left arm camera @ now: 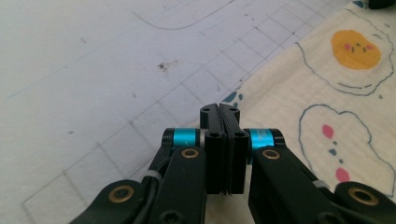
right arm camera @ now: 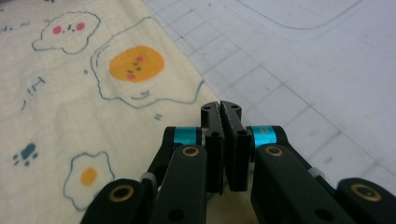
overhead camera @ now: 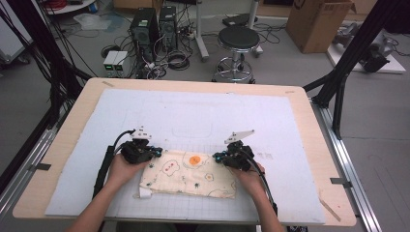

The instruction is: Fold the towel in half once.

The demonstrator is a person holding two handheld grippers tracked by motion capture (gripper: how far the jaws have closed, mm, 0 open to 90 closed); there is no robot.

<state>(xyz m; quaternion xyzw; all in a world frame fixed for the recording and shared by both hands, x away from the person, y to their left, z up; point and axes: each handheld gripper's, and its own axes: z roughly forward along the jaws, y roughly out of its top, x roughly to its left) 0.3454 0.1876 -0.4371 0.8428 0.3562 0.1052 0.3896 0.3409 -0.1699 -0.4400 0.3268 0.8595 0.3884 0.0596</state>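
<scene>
A cream cloth (overhead camera: 188, 175) printed with fried eggs and clouds lies folded flat on the white gridded mat (overhead camera: 193, 121) near the table's front. My left gripper (overhead camera: 153, 152) is at the cloth's far left corner. In the left gripper view its jaws are pressed together right on that corner, where the cloth's (left arm camera: 327, 102) edge meets the left gripper (left arm camera: 219, 110). My right gripper (overhead camera: 218, 156) is at the far right corner. In the right gripper view it (right arm camera: 221, 106) is likewise shut where the edge of the cloth (right arm camera: 93, 116) ends.
The mat covers most of the wooden table (overhead camera: 63, 145); its far half is bare. Beyond the table stand a black stool (overhead camera: 238, 46), computer towers (overhead camera: 145, 29) with cables, and a cardboard box (overhead camera: 316, 21). Black frame struts (overhead camera: 343, 72) rise at the right.
</scene>
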